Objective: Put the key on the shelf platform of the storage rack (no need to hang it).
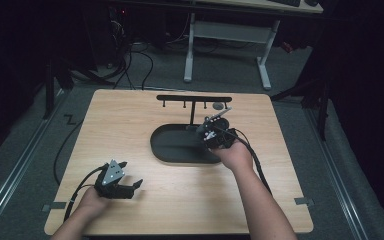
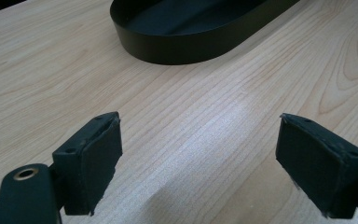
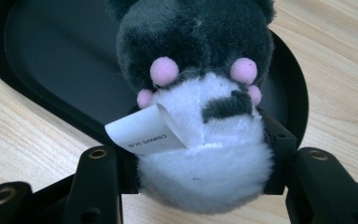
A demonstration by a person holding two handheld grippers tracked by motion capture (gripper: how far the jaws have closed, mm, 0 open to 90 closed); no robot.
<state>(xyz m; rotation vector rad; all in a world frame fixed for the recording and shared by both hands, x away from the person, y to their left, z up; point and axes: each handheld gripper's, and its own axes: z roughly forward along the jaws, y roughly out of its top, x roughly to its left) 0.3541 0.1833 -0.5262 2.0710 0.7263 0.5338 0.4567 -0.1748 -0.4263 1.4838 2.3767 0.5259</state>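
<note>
Plush toy – probably a cat, clamped in right gripper, over black tray

Left gripper is resting low near the person's left, jaws standing wide apart, left hand wrapping its body. Right gripper is reaching forward with the right forearm extended, right hand gripping it, jaws pressing inward on both sides.
</note>
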